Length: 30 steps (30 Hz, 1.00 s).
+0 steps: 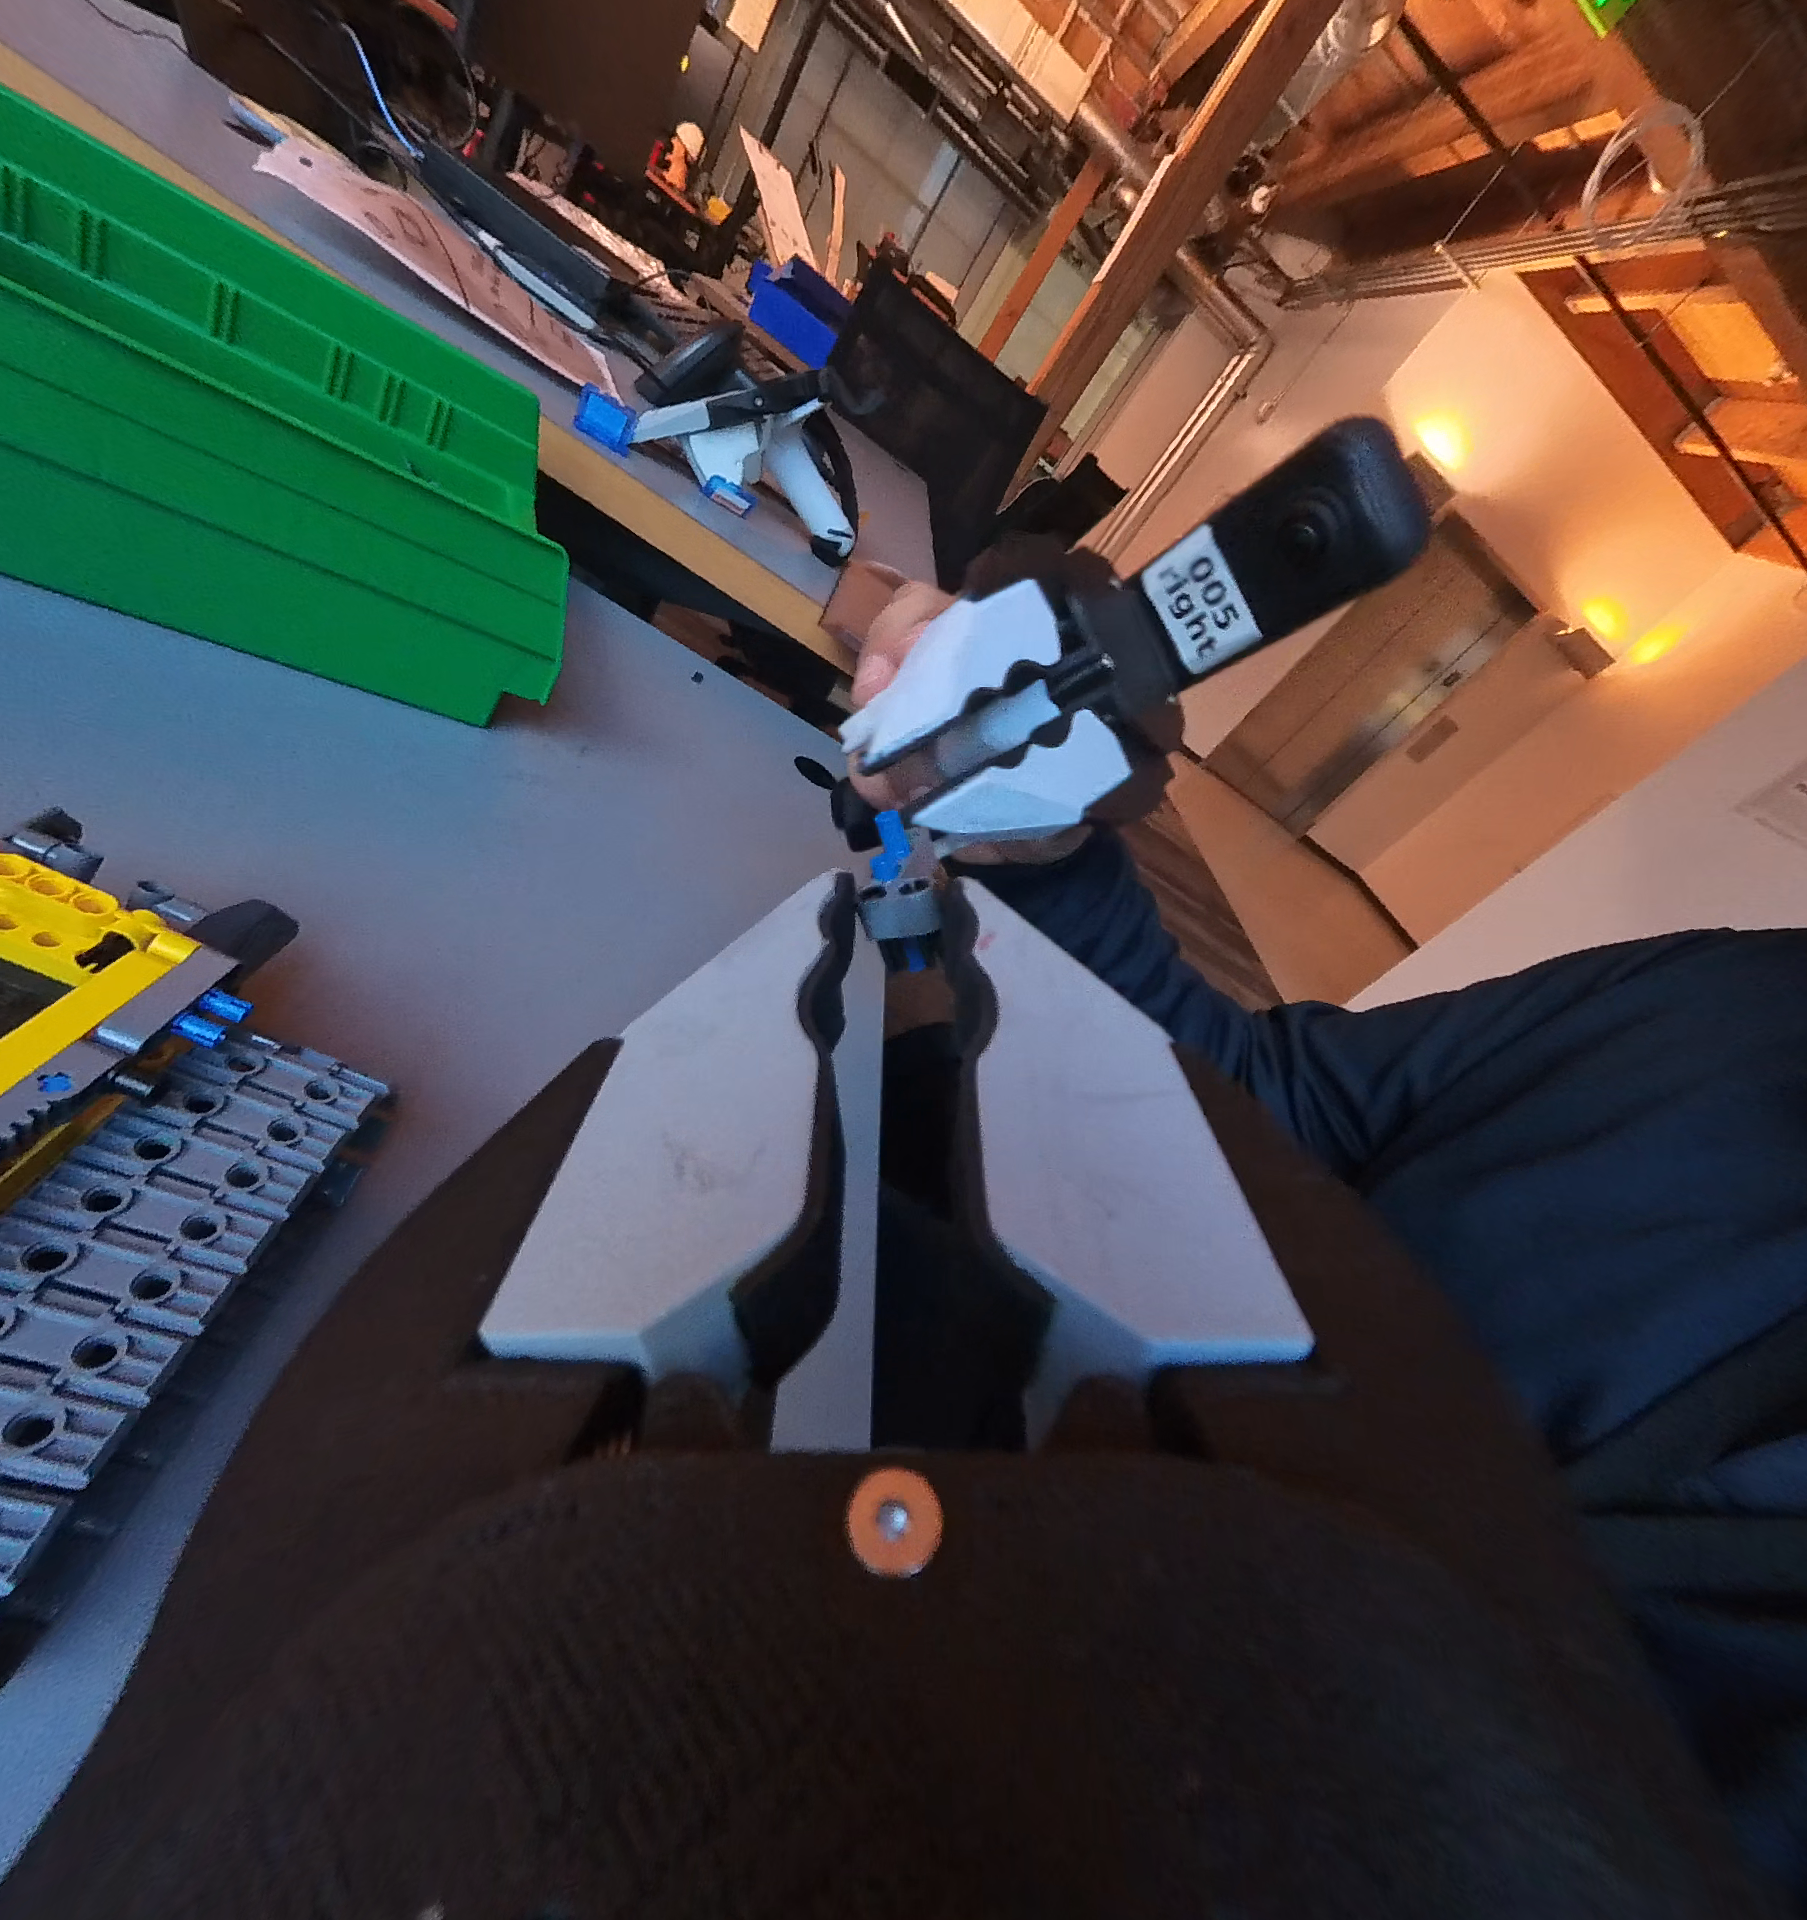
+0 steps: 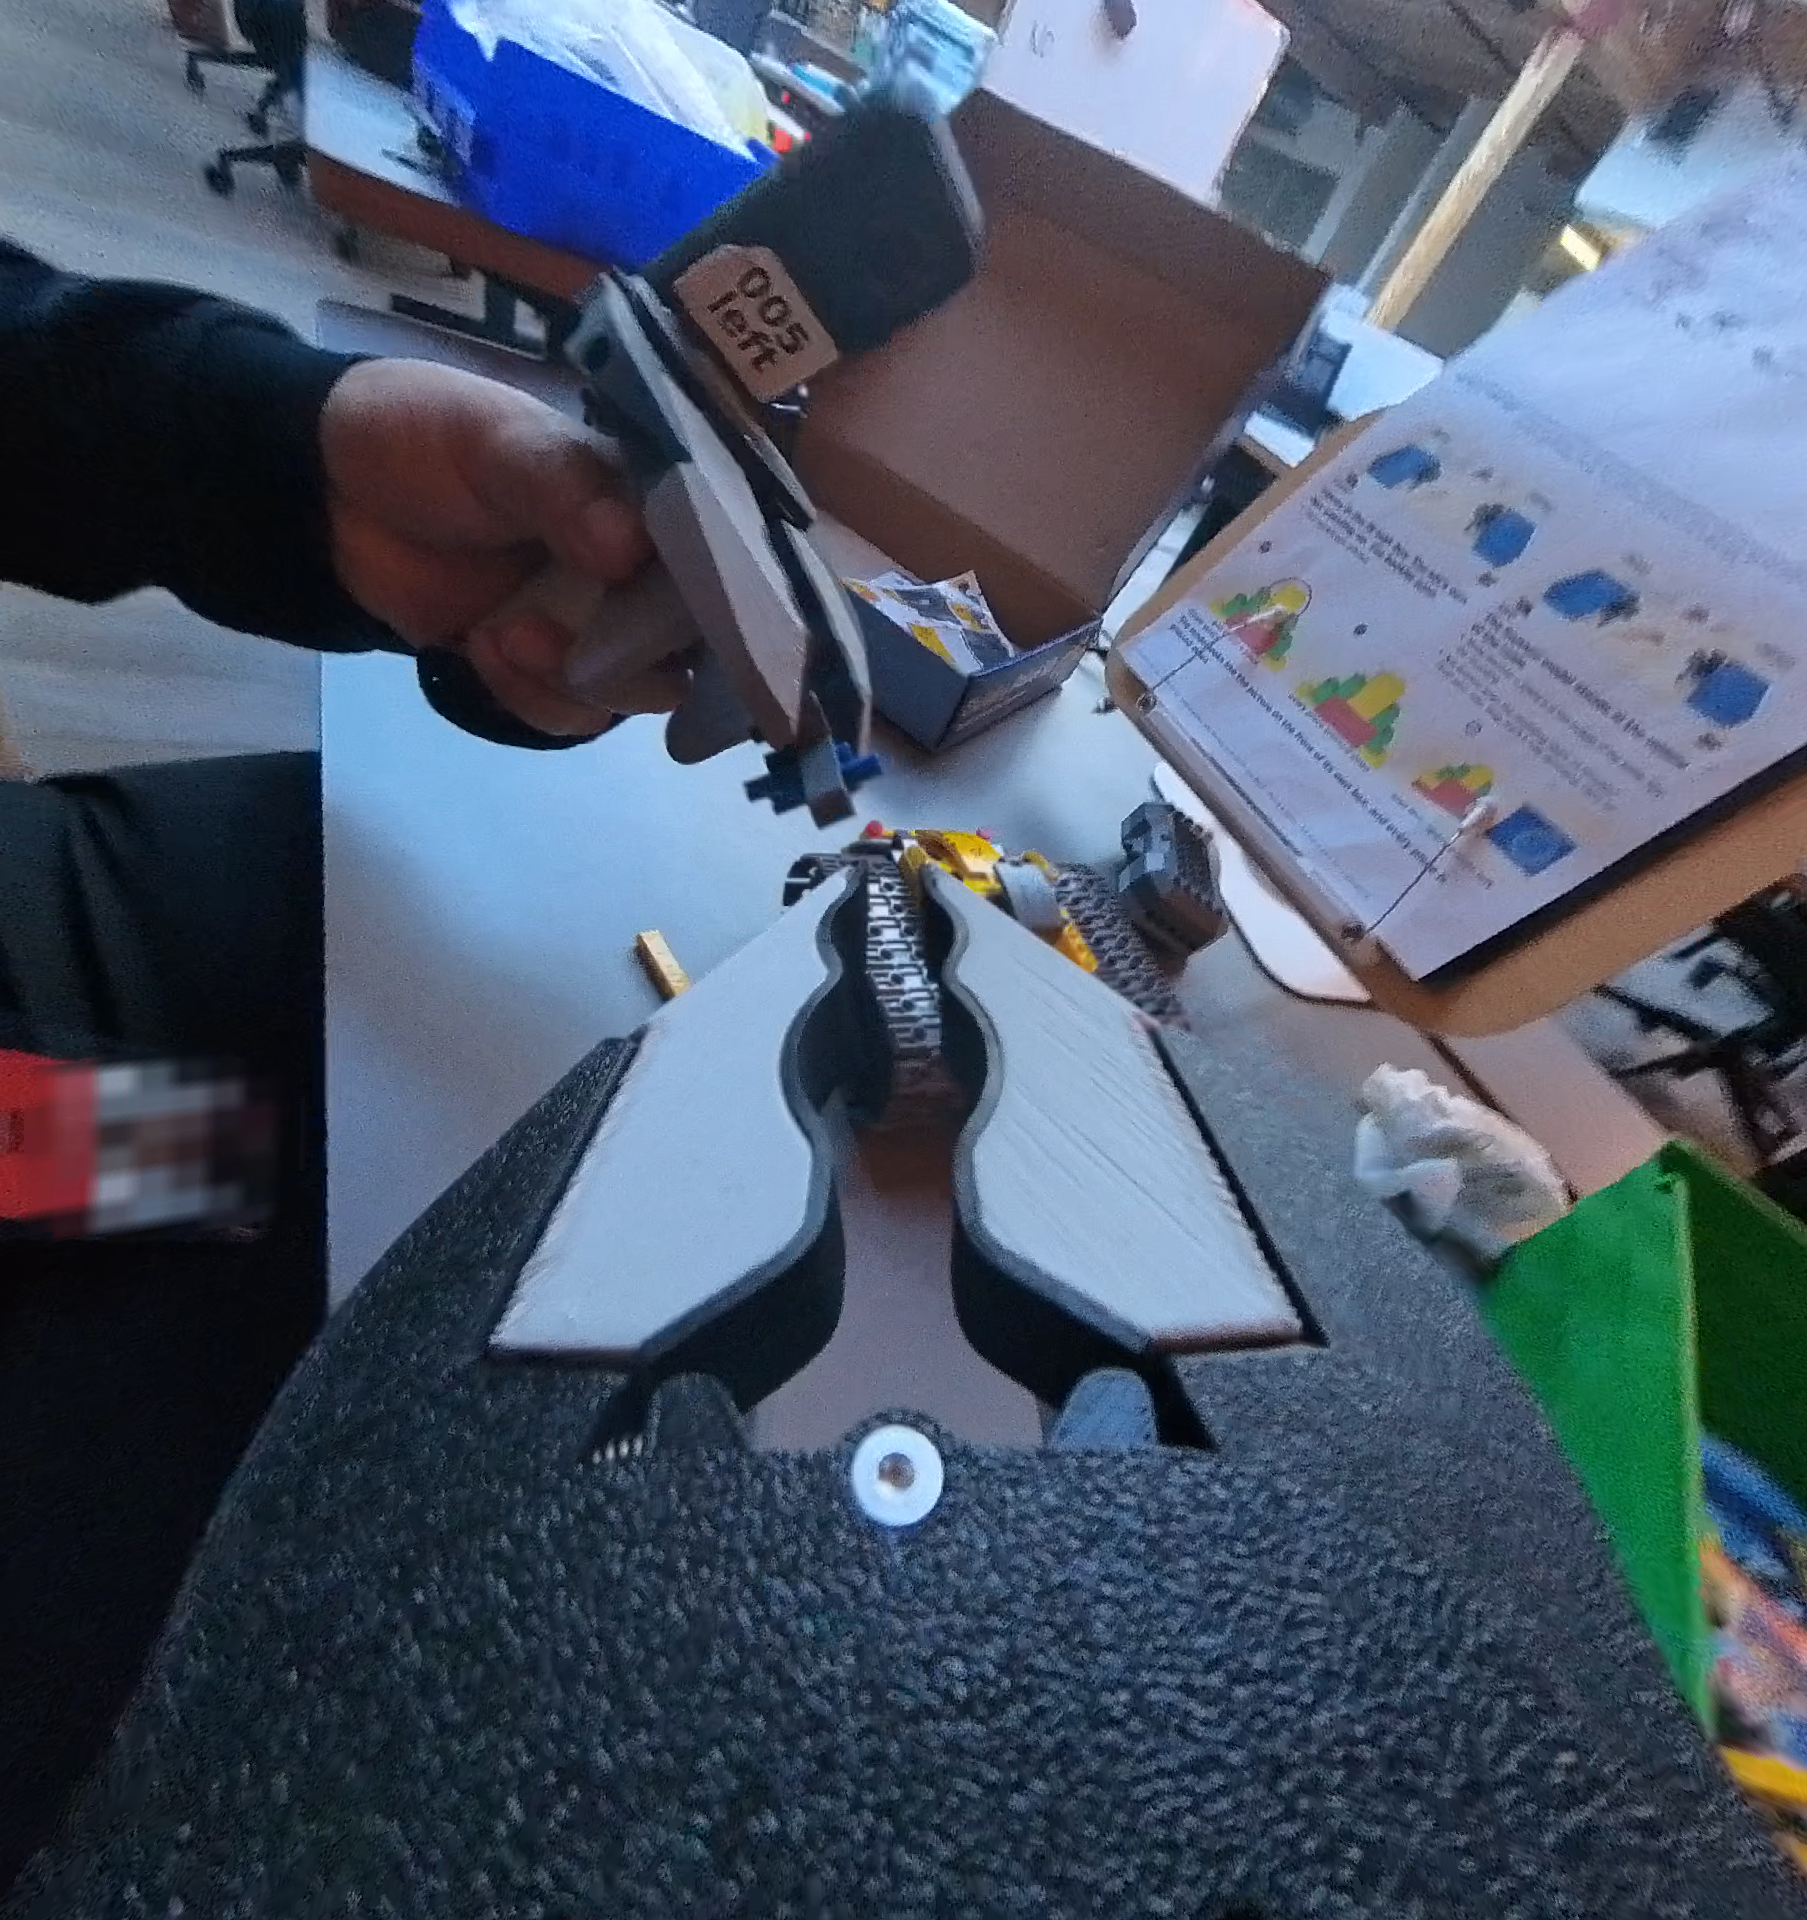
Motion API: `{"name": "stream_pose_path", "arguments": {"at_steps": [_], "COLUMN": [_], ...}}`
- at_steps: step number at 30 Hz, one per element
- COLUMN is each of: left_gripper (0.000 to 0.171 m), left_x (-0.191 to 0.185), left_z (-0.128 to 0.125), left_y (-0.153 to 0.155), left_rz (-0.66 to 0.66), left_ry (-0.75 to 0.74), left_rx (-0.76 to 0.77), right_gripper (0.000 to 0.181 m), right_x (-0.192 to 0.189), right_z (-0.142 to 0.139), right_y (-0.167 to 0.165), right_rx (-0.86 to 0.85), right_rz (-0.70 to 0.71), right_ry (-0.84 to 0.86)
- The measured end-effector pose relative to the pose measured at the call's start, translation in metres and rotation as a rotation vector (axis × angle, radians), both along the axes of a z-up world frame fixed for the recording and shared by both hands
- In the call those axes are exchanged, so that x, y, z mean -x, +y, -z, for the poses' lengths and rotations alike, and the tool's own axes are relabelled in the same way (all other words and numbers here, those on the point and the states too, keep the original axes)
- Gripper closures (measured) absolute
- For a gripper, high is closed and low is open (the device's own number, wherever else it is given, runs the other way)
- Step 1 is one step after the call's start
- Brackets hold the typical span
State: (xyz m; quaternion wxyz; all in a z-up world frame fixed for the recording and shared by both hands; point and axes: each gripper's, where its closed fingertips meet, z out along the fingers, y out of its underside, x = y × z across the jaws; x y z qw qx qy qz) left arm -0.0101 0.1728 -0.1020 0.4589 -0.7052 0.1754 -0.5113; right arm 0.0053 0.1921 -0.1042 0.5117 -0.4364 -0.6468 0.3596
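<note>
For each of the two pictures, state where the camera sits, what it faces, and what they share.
Left wrist view: on the left hand-held gripper, pinching a small grey-and-blue toy connector piece; faces the right hand-held gripper, dark sleeve.
Right wrist view: on the right hand-held gripper, facing a yellow tracked toy vehicle; a hand grips the left one.
Shared: connector, vehicle, grey table.

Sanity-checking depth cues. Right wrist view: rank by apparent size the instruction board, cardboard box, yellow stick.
1. Instruction board, largest, though it sits nearer the camera.
2. Cardboard box, farther off, so real size against the board is unsure.
3. Yellow stick, smallest by far, lying on the table.
</note>
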Motion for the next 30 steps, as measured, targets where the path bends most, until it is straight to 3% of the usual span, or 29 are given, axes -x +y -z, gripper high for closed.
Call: {"name": "stream_pose_path", "arguments": {"at_steps": [6, 13, 22, 28, 30], "left_gripper": [0.157, 0.158, 0.157, 0.157, 0.148], "left_x": [0.000, 0.001, -0.006, -0.006, -0.009], "left_z": [-0.006, -0.018, -0.014, -0.010, -0.004], "left_y": [0.000, -0.002, -0.001, -0.004, -0.006], "left_rz": [-0.014, -0.074, -0.144, -0.120, -0.077], "left_ry": [-0.008, 0.072, 0.207, 0.255, 0.284], "left_rx": [-0.043, -0.223, -0.334, -0.341, -0.313], "right_gripper": [0.171, 0.170, 0.173, 0.177, 0.176], "right_x": [0.002, 0.010, 0.022, 0.021, 0.023], "right_z": [0.008, -0.003, -0.006, -0.003, 0.000], "right_y": [-0.009, -0.022, -0.026, -0.029, -0.028], "right_rx": [0.283, 0.593, 0.686, 0.612, 0.562], "right_rz": [-0.096, -0.213, -0.239, -0.242, -0.219], "right_ry": [-0.057, 0.000, 0.055, 0.053, 0.043]}}
